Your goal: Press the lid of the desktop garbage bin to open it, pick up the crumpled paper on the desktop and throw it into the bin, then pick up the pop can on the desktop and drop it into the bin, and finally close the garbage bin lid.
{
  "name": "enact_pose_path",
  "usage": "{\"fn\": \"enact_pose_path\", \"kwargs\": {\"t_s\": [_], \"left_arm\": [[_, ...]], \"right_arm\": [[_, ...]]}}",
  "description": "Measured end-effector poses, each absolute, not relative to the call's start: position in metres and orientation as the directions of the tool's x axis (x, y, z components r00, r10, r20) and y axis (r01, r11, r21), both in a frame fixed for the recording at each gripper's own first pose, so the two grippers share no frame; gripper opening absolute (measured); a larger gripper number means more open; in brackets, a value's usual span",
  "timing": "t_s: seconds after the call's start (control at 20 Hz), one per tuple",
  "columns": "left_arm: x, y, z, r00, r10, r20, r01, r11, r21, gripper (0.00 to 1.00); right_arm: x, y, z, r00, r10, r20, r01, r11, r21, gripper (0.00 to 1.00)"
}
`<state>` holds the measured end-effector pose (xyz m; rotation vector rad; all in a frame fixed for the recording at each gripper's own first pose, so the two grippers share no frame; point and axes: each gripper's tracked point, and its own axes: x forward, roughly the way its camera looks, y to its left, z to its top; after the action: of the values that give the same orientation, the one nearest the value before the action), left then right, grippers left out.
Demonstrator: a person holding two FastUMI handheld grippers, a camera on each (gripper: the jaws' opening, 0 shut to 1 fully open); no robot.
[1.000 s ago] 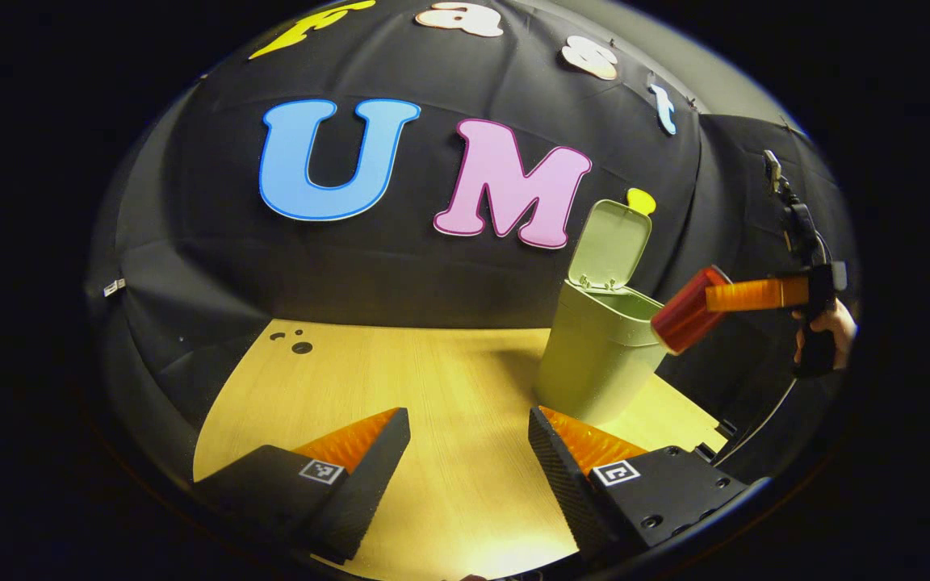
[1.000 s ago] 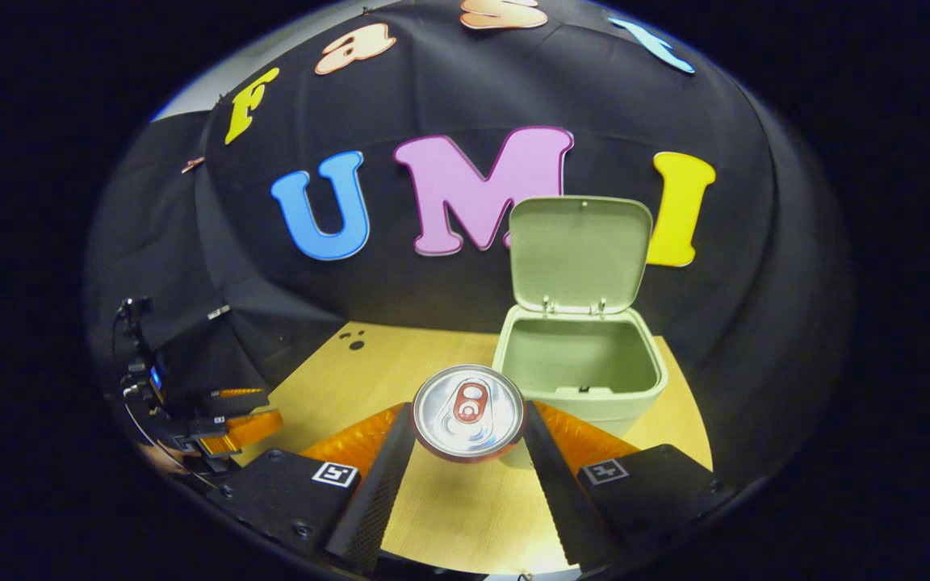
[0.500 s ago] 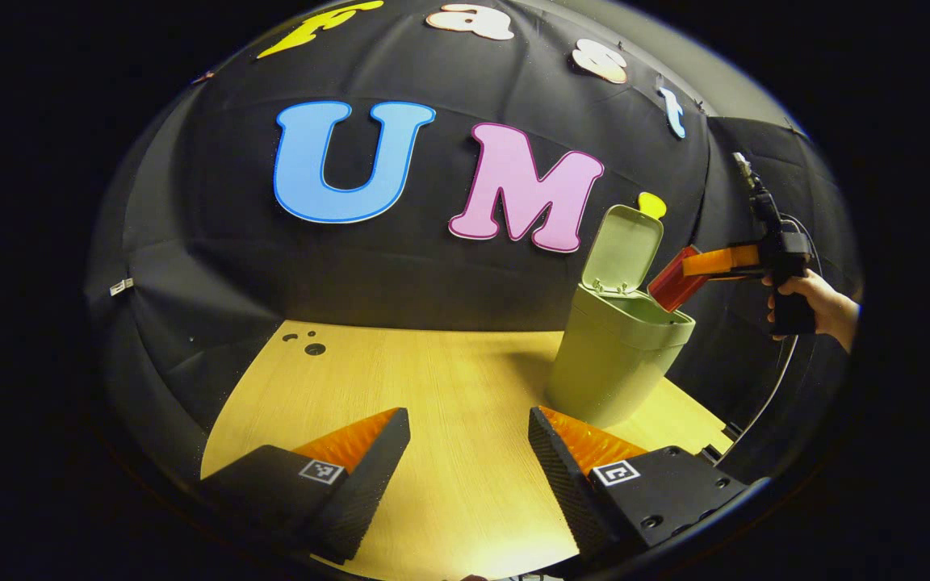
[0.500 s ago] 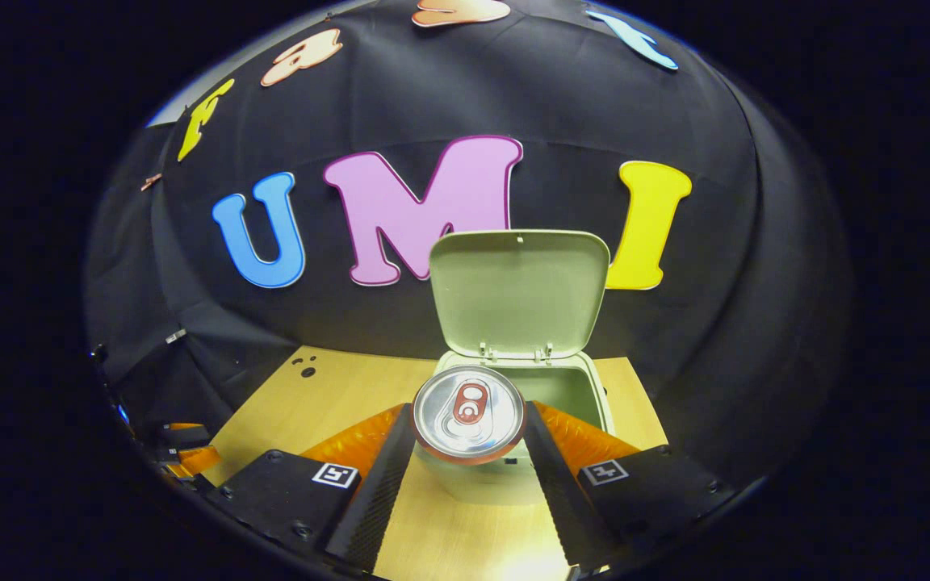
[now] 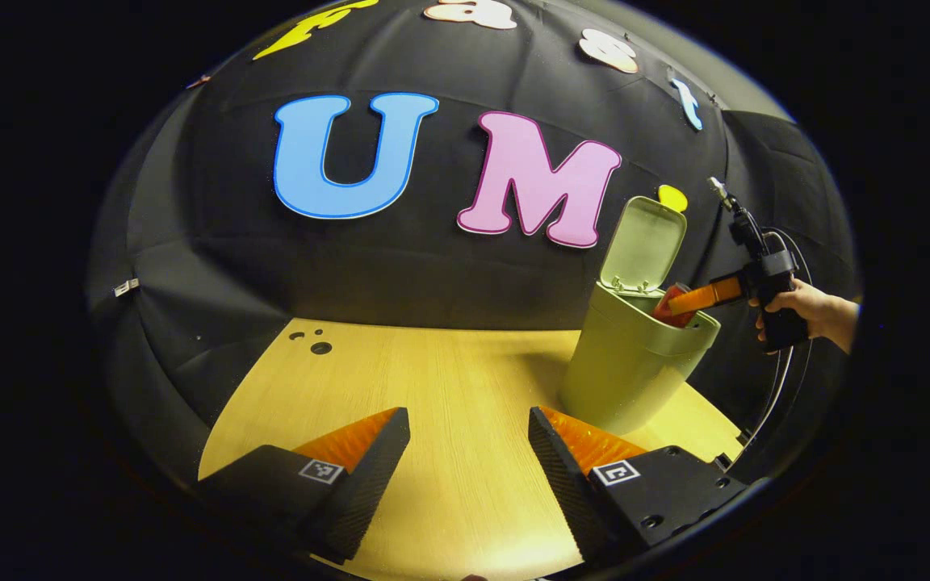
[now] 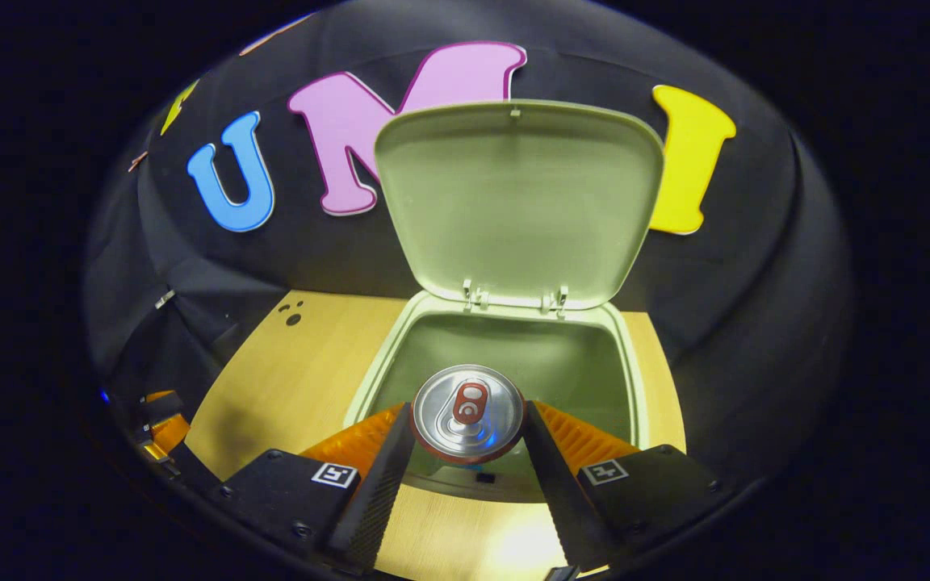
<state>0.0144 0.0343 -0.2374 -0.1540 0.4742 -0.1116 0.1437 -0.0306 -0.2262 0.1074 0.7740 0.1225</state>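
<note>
The right gripper [image 6: 467, 436] pinches the pop can [image 6: 467, 413] between both fingers, holding it over the mouth of the garbage bin [image 6: 634, 379], whose lid [image 6: 517, 194] stands upright just beyond. The left gripper [image 5: 469, 448] is spread over the desktop [image 5: 433, 379], with the bin ahead to its right

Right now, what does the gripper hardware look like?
Each gripper has two wedge-shaped fingers with ridged pads on boxy black mounts carrying square fiducial tags: left gripper, right gripper. In the left gripper view, the right one shows a black handle and trailing cable.
</note>
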Motion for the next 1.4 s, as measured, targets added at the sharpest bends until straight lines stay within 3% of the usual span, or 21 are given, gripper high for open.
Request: {"fn": "enact_pose_path", "kwargs": {"t_s": [0.4,0.45,0.5,0.55,0.6,0.7,0.85,1.4], "left_arm": [[0.02,0.029,-0.241,0.881,-0.106,-0.462,0.035,0.986,-0.161,0.96],[0.02,0.029,-0.24,0.881,-0.104,-0.462,0.032,0.986,-0.162,0.96],[0.02,0.028,-0.239,0.881,-0.102,-0.462,0.029,0.986,-0.162,0.96],[0.019,0.027,-0.24,0.881,-0.101,-0.462,0.028,0.986,-0.163,0.96],[0.018,0.028,-0.24,0.882,-0.1,-0.461,0.027,0.986,-0.163,0.96],[0.018,0.027,-0.24,0.881,-0.097,-0.464,0.024,0.987,-0.16,0.96],[0.016,0.026,-0.239,0.88,-0.096,-0.464,0.024,0.987,-0.159,0.96],[0.018,0.025,-0.237,0.88,-0.105,-0.464,0.037,0.987,-0.154,0.96]], "right_arm": [[0.147,-0.017,-0.258,0.639,0.222,-0.736,-0.077,0.971,0.226,0.86],[0.147,-0.017,-0.257,0.637,0.226,-0.737,-0.075,0.97,0.233,0.78],[0.146,-0.017,-0.257,0.635,0.23,-0.737,-0.074,0.968,0.238,0.86],[0.146,-0.018,-0.257,0.636,0.233,-0.735,-0.074,0.967,0.242,0.78],[0.146,-0.018,-0.257,0.639,0.234,-0.733,-0.075,0.967,0.243,0.87],[0.146,-0.018,-0.255,0.645,0.238,-0.726,-0.077,0.966,0.248,0.94],[0.144,-0.014,-0.247,0.664,0.246,-0.706,-0.086,0.963,0.255,0.99],[0.154,-0.031,-0.145,0.837,0.205,-0.507,-0.065,0.958,0.28,0.99]]}}
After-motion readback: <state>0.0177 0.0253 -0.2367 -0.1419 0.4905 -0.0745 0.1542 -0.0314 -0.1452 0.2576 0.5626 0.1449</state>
